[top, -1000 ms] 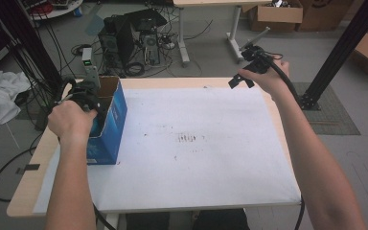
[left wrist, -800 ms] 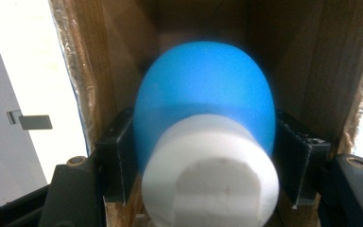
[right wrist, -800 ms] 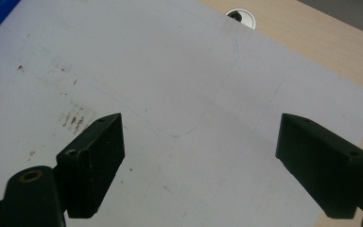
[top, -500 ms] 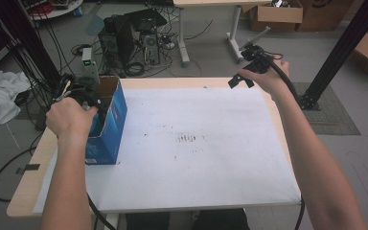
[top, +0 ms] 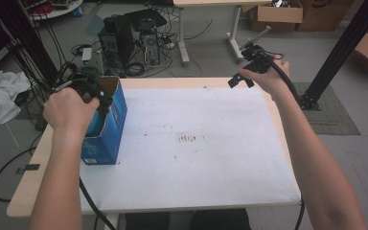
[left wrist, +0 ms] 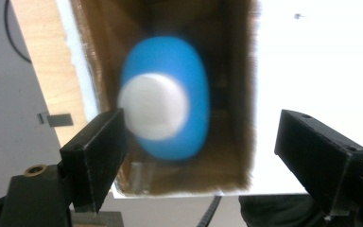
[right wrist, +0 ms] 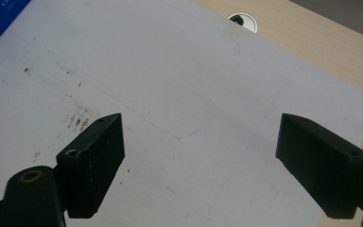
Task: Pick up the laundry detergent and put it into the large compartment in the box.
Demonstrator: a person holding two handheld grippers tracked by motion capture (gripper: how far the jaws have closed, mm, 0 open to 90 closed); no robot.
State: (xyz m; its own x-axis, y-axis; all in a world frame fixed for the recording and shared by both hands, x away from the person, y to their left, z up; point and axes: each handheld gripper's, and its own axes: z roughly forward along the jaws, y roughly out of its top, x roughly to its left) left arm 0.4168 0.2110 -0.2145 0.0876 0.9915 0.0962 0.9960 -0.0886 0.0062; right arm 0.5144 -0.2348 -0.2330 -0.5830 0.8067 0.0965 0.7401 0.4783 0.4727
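Left gripper (left wrist: 201,156) hangs over the open blue box (top: 106,122) at the table's left edge; its jaws have just been opening and stand apart, nothing pressed between them. Below, inside the box, lies a blurred blue-and-white rounded object (left wrist: 165,111). It looks smooth, light and probably slippery, so a grip across its narrower middle seems safest.

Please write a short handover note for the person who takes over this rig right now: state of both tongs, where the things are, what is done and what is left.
Left tongs: above the open blue box at the table's left edge; jaws have just been opening and now stand wide, gripping nothing.
Blue object with a white round end: blurred, below the left tongs, inside the box's cardboard interior.
Right tongs: open, empty, held over the white sheet near the far right corner.
Done: the object appears released into the box.
Left: probably withdraw the left tongs; nothing else lies on the sheet.
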